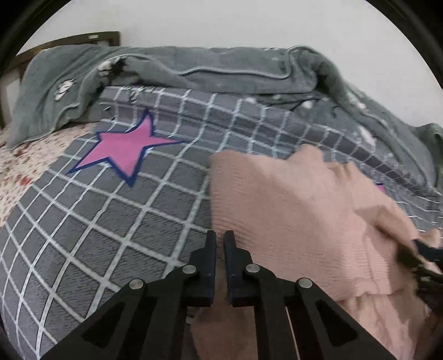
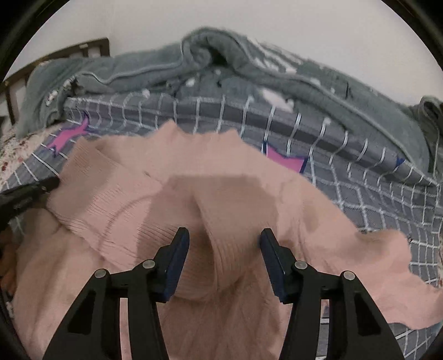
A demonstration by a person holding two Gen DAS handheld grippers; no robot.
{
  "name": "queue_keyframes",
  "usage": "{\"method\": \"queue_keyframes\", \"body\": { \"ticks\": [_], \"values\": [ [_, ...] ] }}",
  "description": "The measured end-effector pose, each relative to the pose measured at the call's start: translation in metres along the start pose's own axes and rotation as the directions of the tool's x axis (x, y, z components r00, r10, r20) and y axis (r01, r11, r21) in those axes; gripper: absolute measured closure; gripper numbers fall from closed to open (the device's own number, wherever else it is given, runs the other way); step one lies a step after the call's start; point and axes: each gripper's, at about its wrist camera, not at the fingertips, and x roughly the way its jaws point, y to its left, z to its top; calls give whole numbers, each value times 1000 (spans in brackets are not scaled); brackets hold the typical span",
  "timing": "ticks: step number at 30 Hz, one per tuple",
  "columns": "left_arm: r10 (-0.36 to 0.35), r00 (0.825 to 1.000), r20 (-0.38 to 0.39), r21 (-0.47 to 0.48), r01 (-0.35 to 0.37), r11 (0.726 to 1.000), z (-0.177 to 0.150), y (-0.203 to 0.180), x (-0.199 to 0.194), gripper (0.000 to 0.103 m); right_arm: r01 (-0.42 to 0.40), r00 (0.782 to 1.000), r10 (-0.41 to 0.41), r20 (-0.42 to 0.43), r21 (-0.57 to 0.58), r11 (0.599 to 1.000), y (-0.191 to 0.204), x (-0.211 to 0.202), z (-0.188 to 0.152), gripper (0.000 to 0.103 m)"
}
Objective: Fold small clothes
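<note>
gripping pink sweater [image 1: 290, 210] edge, left claw [image 1: 220, 238]

A gray bed cover [image 1: 91, 229] with white squares lies under and ahead of the gripper. A pink star [image 1: 124, 149] with a dark blue edge is on it, ahead and to the left. Far ahead, a fluffy gray-green blanket [image 1: 193, 66] lies bunched up by the white wall [image 1: 221, 22]. Far left are a flowery sheet [image 1: 16, 171] and a dark wooden bed frame [image 1: 105, 37].
</note>
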Motion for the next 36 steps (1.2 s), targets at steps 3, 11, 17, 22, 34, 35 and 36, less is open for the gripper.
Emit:
{"method": "queue_keyframes", "body": {
  "ticks": [3,11,17,22,34,35,36],
  "values": [
    [-9,1000,20,30,8,1000,0,-7,-4,95,0,1000,0,-10,21,1000,-5,4,-3,88],
    [-10,999,-32,62,12,998,2,-19,11,90,-42,996,22,83,245,969,-63,-39,-24,95],
    [-47,998,-30,61,49,997,0,-19,9,72,14,1000,-14,-3,310,951,-87,-39,-60,81],
    [-65,997,-40,46,66,997,2,-15,12,62,59,998,-68,19,294,954,-101,-61,-68,66],
    [-33,997,-64,23,34,999,13,-11,32,89,31,998,-46,38,327,944,-129,-70,-92,52],
    [-33,997,-64,-14,32,999,13,-4,32,89,32,998,-47,39,329,944,-131,-71,-93,52],
    [-37,997,-66,-40,34,999,13,2,33,89,38,998,-55,44,329,944,-133,-73,-95,52]
  ]
}}
